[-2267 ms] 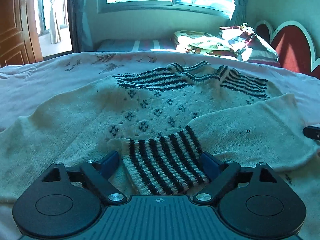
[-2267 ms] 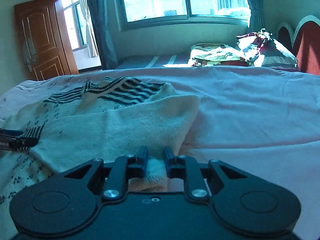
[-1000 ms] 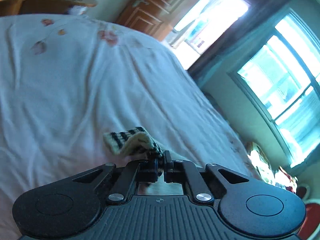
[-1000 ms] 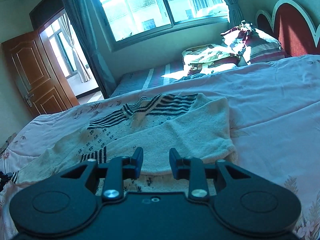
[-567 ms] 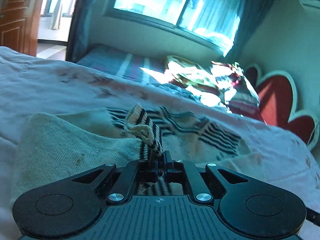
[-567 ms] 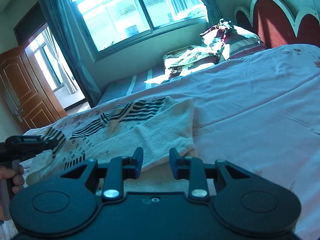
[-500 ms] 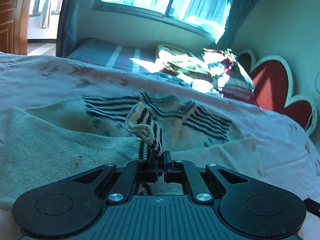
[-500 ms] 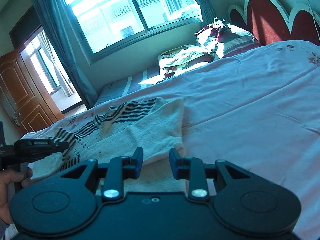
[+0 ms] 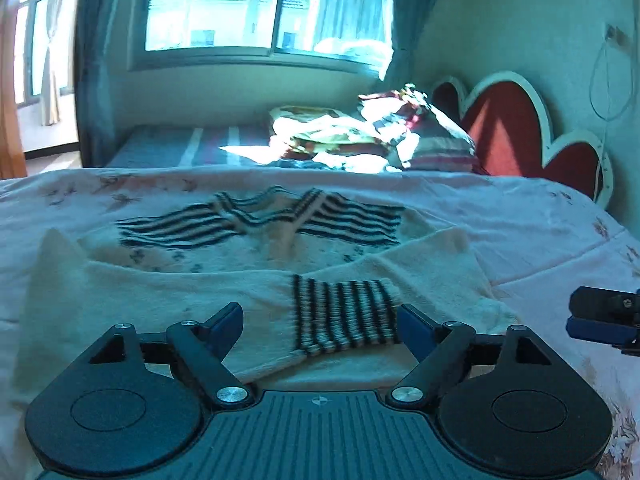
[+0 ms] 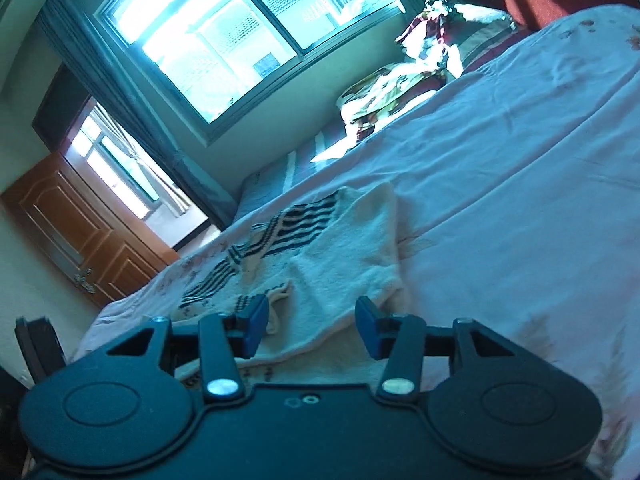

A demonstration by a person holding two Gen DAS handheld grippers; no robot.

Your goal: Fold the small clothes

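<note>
across the near half of the pink bedsheet (image 9: 540, 216) lies a cream knitted sweater (image 9: 248, 248), its striped collar toward the far window (image 9: 216, 4) and both sleeves folded inward over the chest. left gripper (image 9: 320, 326): jaws opening, already spread wide, with the striped cuff (image 9: 344, 312) of the left sleeve lying flat between the blue fingers (image 9: 226, 322), which do not press on it. right gripper (image 10: 310, 326): jaws opening, about half spread, poised over the near edge of the folded right sleeve (image 10: 348, 264); cloth sits between the pads but nothing is gripped. in the left wrist view the right gripper's tip shows at the right edge, apart from the sweater. risks, as judged: the cuff lies slightly askew at the near hem, so a withdrawing finger could snag the loose knit and drag the sleeve out of its fold; the raised peak of cloth at the far left shoulder may spring back and spoil the outline. hard to read: the near hem of the sweater is hidden behind both gripper bodies, the right wrist view is strongly tilted and blurred, and the dark object at its lower left edge cannot be identified.
</note>
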